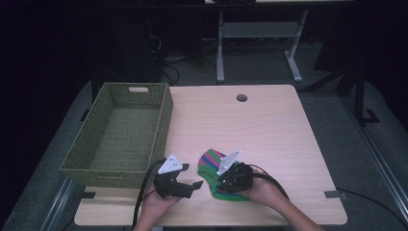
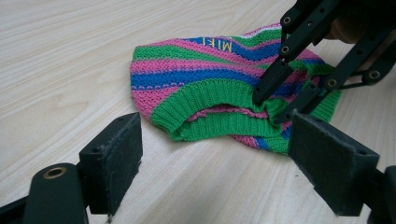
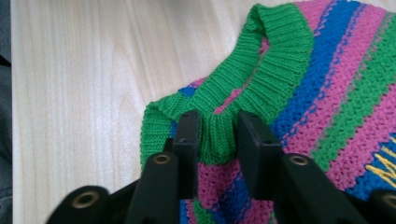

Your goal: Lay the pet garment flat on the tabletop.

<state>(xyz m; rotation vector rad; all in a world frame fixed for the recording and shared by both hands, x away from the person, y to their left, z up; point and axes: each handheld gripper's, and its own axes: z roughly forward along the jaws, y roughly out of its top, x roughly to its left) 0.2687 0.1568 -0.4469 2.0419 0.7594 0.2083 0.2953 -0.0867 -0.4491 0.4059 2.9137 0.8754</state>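
grasping is the step i'm on: my right gripper [image 3: 215, 133] pinches the green ribbed cuff of the striped knit [image 2: 205, 77] lying on the table [image 1: 269, 125] near its front edge, my left gripper [image 2: 215, 154] spread and empty just beside it, so next i should lift toward the basket [image 1: 144, 139], i judge.

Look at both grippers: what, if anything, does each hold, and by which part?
The right gripper pinches the striped knitted hat by its green ribbed cuff, one jaw on each side of the band. The left gripper holds nothing; its jaws stand open.
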